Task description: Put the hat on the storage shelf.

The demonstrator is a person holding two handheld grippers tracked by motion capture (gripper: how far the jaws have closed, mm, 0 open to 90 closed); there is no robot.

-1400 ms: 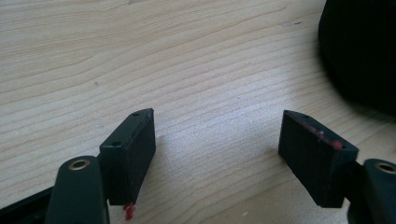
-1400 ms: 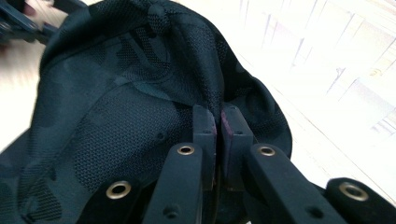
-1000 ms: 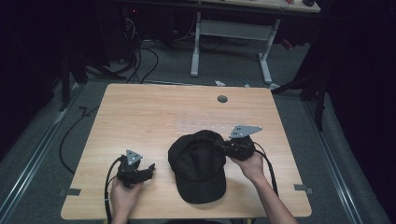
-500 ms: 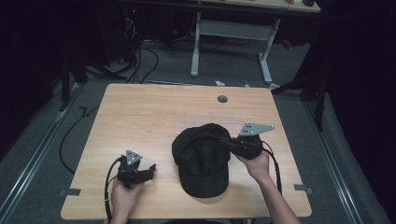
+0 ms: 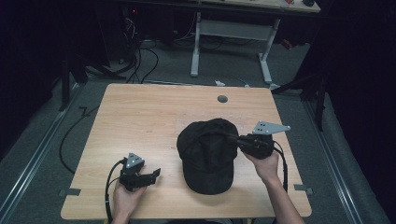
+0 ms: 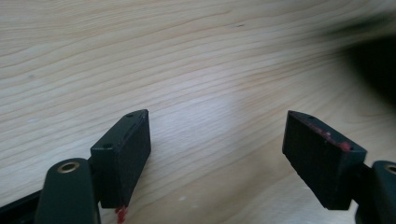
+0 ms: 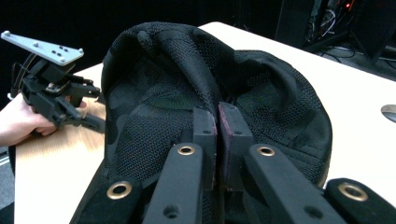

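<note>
A black mesh cap point(image 5: 208, 156) lies on the wooden table point(image 5: 140, 121), brim toward the front edge. My right gripper point(image 5: 229, 137) comes in from the cap's right side and is shut on a pinched fold of the crown, which the right gripper view shows pulled up into a ridge of cap point(image 7: 154, 93) fabric between the closed gripper point(image 7: 218, 122). My left gripper point(image 5: 156, 173) rests near the front left of the table, apart from the cap. Its jaws have just been opening and stand wide, with only bare wood between them in the left gripper point(image 6: 217, 154) view.
A small round grommet point(image 5: 222, 99) sits in the tabletop toward the back. A white desk frame point(image 5: 233, 32) and floor cables point(image 5: 140, 56) lie beyond the far edge. Bare wood spans the table's left and back parts.
My right gripper has moved right and slightly up, dragging the cap with it and lifting its crown. The left hand has stayed where it was.
</note>
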